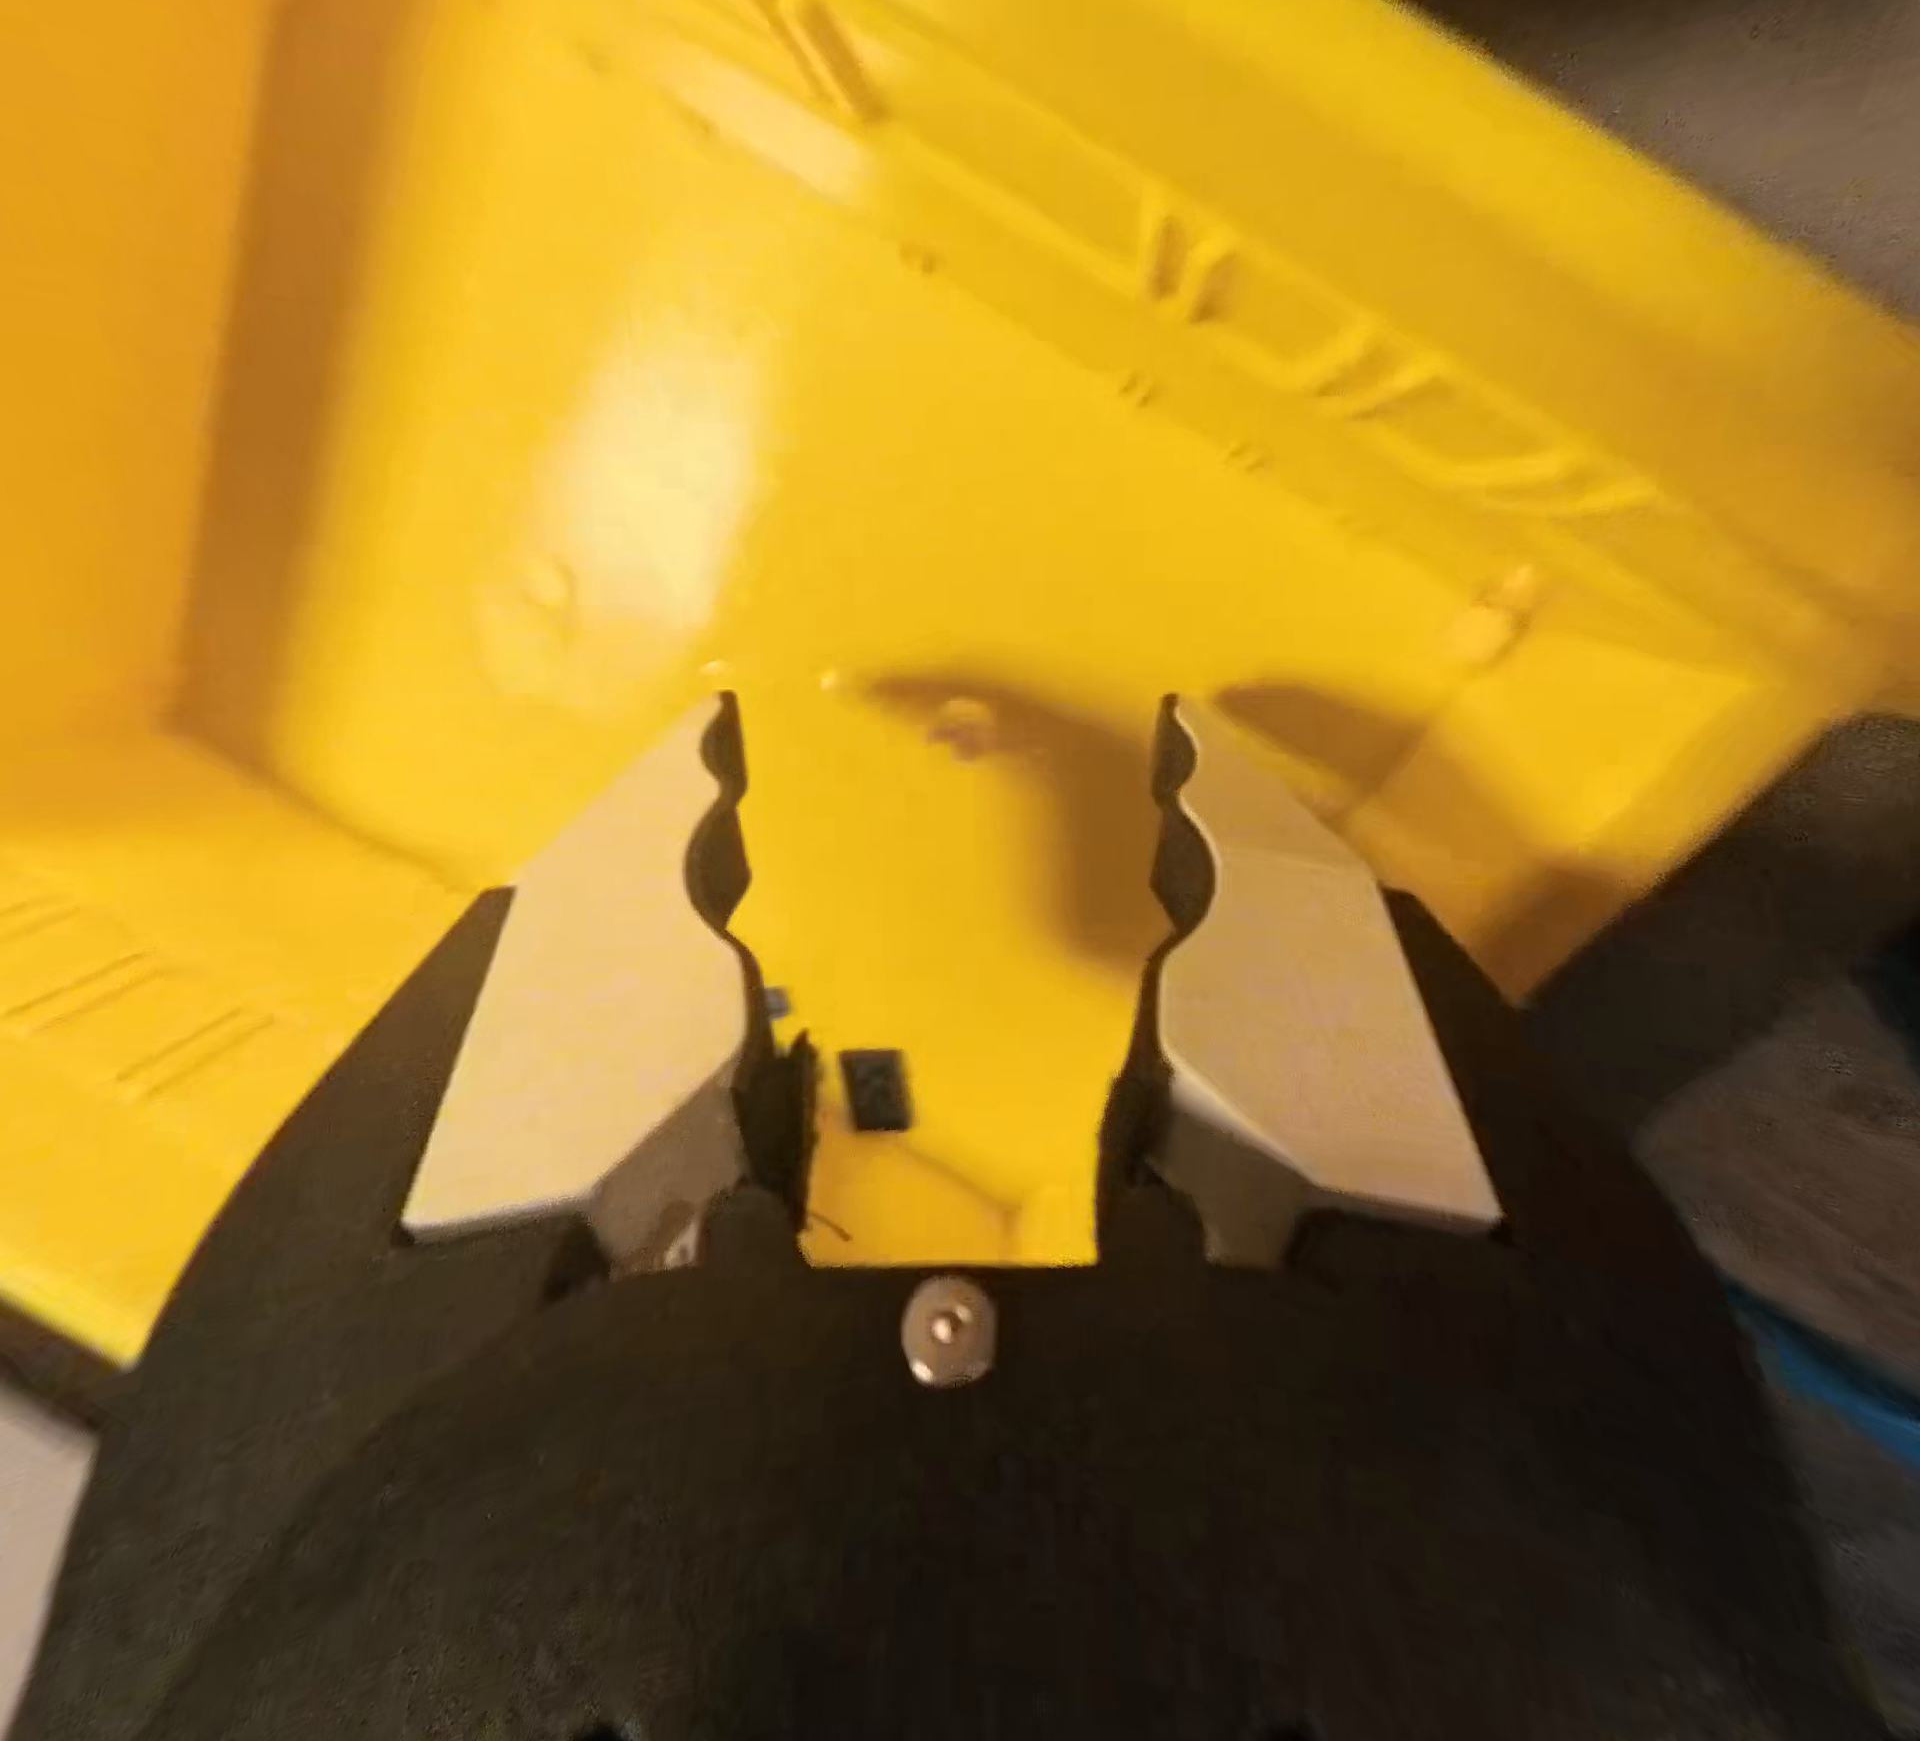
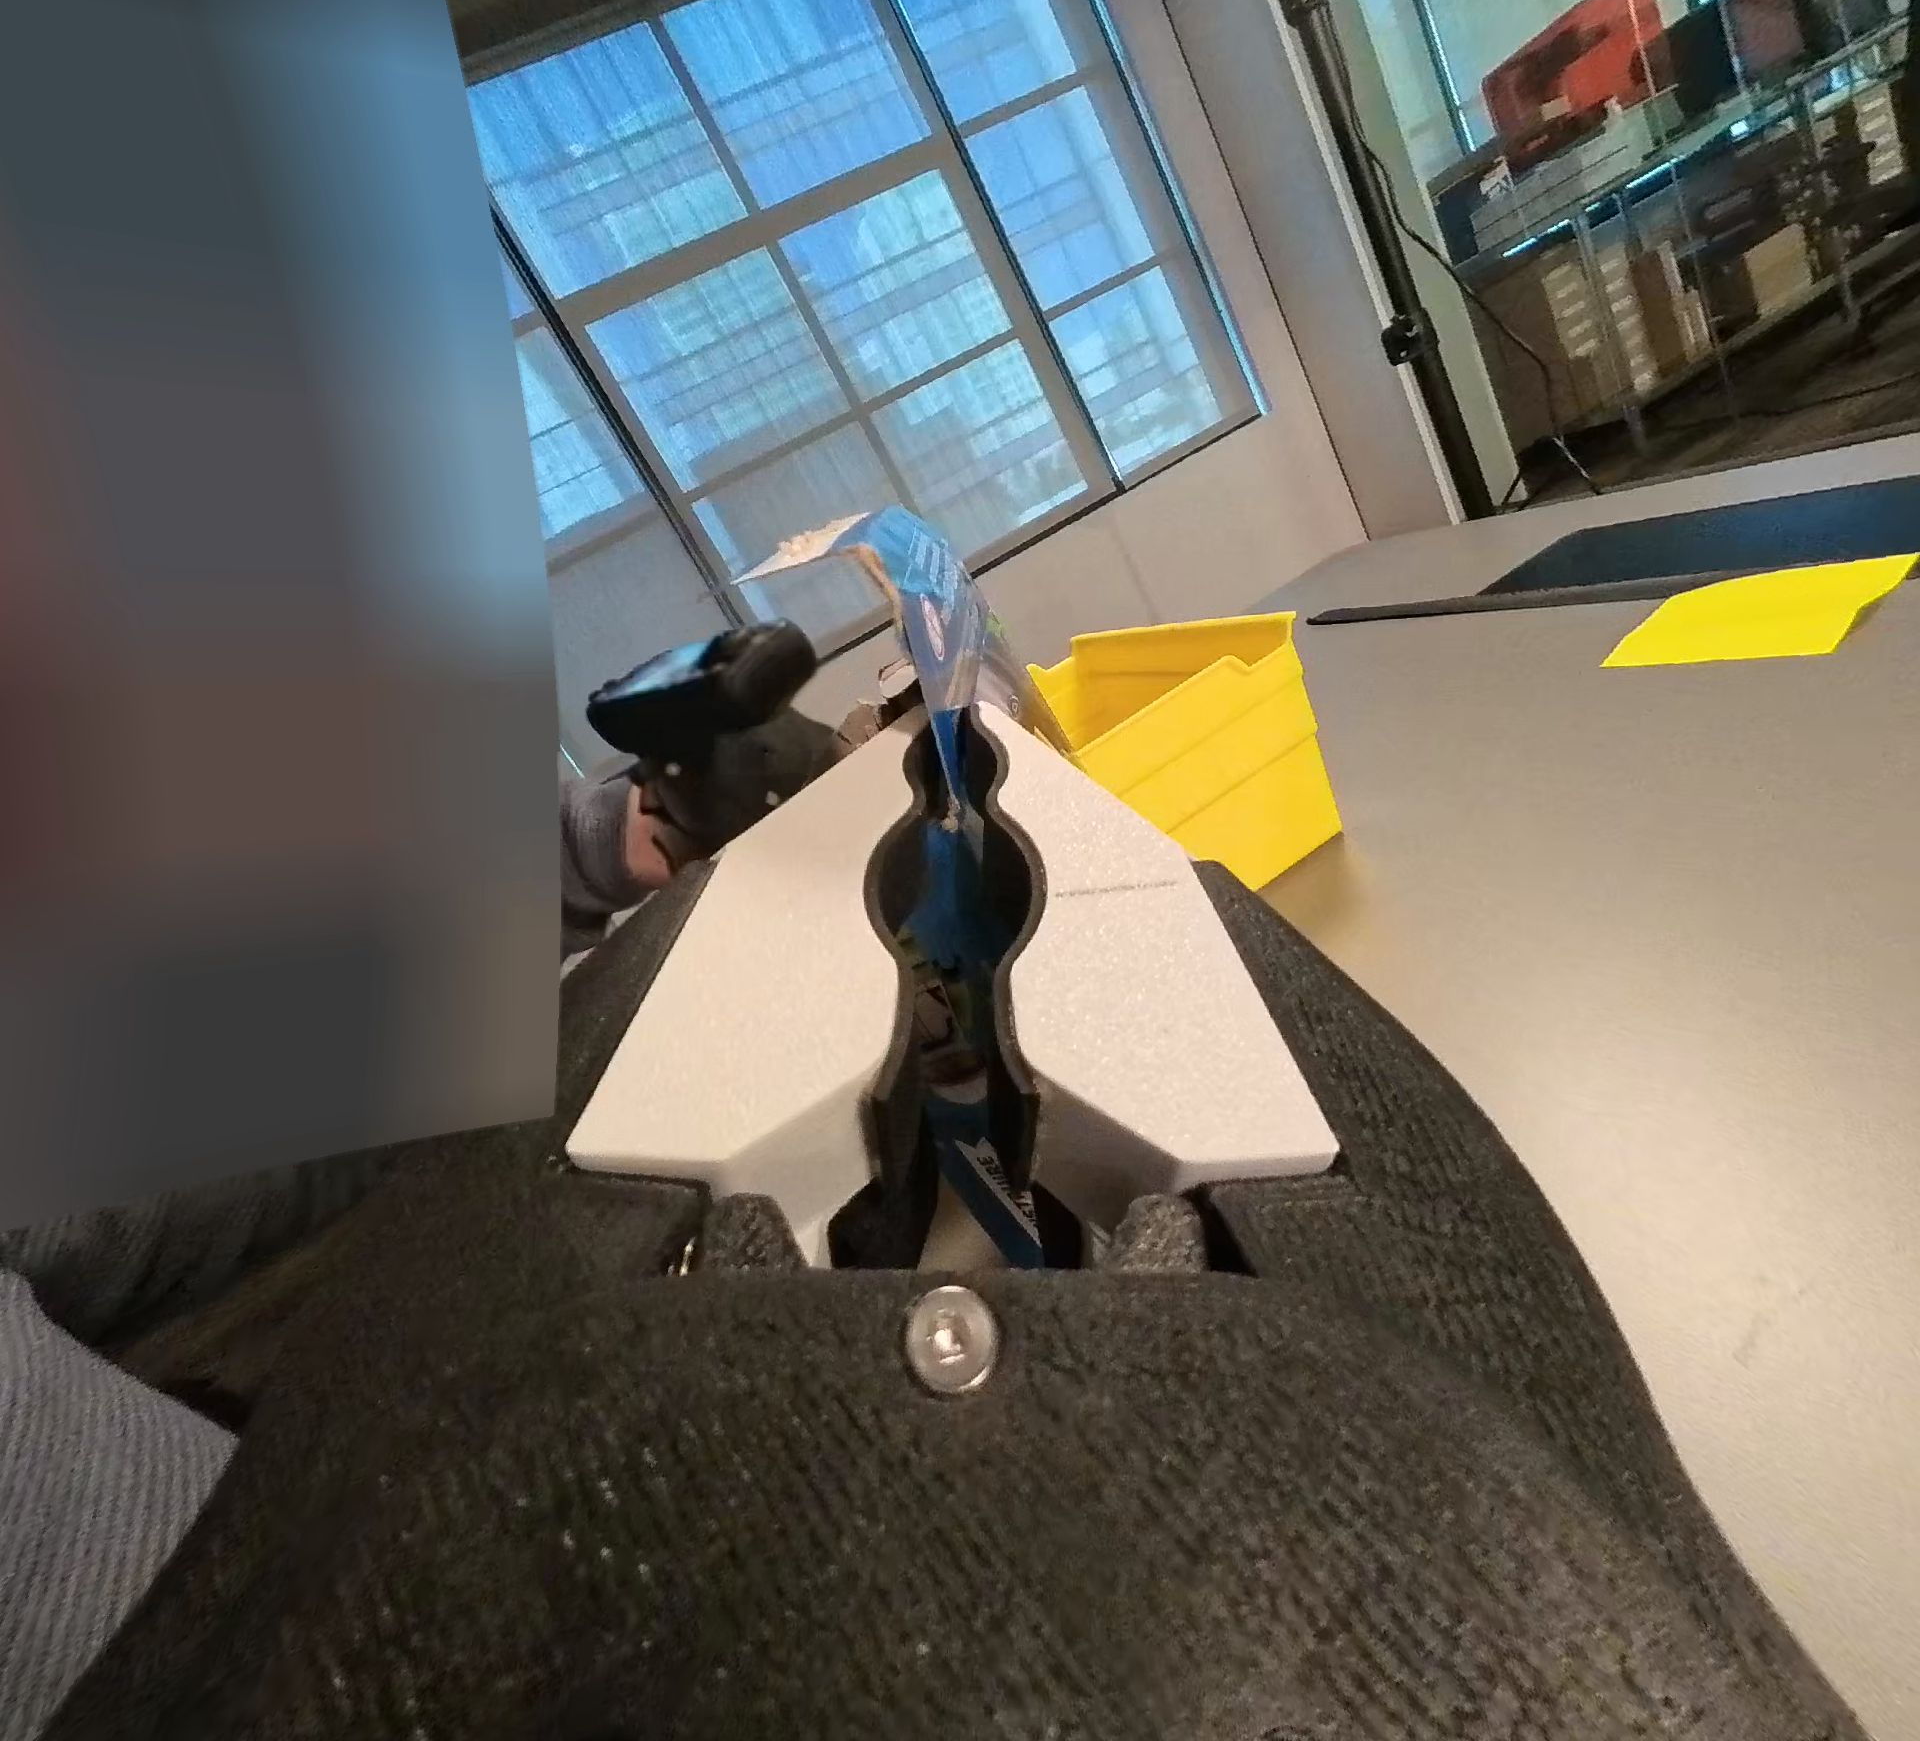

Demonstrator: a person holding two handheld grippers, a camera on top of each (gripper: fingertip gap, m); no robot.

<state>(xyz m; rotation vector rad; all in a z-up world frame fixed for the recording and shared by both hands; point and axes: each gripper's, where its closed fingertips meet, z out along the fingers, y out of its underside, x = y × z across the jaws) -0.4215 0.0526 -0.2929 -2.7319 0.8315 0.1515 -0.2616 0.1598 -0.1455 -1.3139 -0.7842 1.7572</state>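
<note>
The left wrist view looks steeply down, very close, into a yellow bin (image 1: 727,341) that fills everything ahead of its tongs. The right wrist view looks low and tilted across a grey table (image 2: 1558,964), windows far beyond its tongs. Both show yellow bins; whether the same one, I cannot tell.

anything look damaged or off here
Yes: the blue printed cardboard packet clamped in the right gripper has a torn, frayed top edge, with a white flap bent sideways. The left gripper hangs open over the yellow plastic bin, holding nothing; that view is motion-blurred.
</note>
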